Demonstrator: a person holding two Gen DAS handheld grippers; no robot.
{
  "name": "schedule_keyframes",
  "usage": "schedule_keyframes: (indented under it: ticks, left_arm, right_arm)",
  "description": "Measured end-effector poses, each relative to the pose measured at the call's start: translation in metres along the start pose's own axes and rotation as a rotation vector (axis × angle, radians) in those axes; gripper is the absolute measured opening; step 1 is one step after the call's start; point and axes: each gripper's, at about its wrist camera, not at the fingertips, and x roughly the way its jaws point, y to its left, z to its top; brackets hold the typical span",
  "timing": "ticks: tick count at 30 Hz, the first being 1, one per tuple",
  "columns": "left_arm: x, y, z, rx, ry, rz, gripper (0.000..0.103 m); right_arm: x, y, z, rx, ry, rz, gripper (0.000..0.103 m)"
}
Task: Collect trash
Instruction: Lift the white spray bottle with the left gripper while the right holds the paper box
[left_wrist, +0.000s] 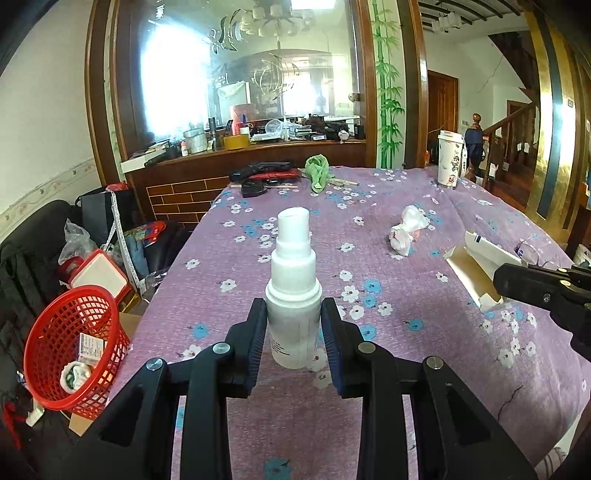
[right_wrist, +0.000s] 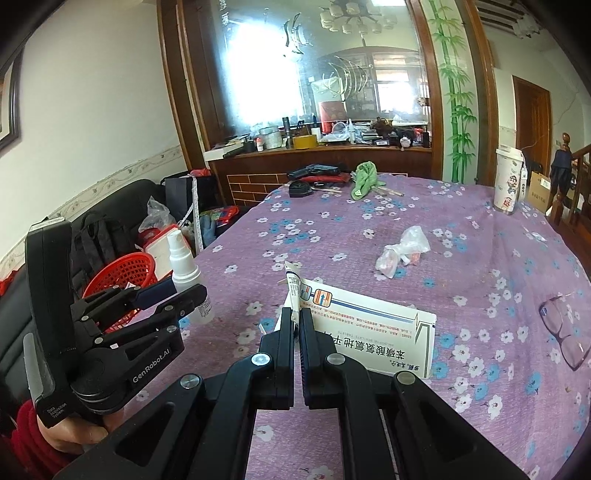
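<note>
The white plastic spray bottle (left_wrist: 293, 291) is standing upright between the pads of the left tool (left_wrist: 294, 332), which is clamping its lower body — its base is hanging above the purple flowered worktop (left_wrist: 424, 229). The right tool (right_wrist: 296, 325) is pinching the flap of a flat white cardboard medicine box (right_wrist: 373, 332), whose near edge is being hidden behind the fingers. At 2 o'clock from the bottle, a crumpled clear plastic wrapper (left_wrist: 406, 232) is lying well apart. At 8 o'clock, off the worktop's edge, a red mesh basket (left_wrist: 70, 347) is sitting — its lower contents are hard to make out.
</note>
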Motion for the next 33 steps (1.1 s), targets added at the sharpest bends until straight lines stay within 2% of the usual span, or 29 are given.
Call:
schedule_keyframes:
  ticks: [24,33]
  left_arm:
    - [-0.019,0.056,-0.006,-0.101,-0.035,0.041,0.029]
    - [-0.028,0.101,-0.001,-0.171,-0.058,0.091,0.029]
  right_arm:
    - [0.026,0.053,0.023,-0.036,0.039,0.099,0.004]
    - [0.045,0.082,0.046,-0.044,0.050,0.179,0.004]
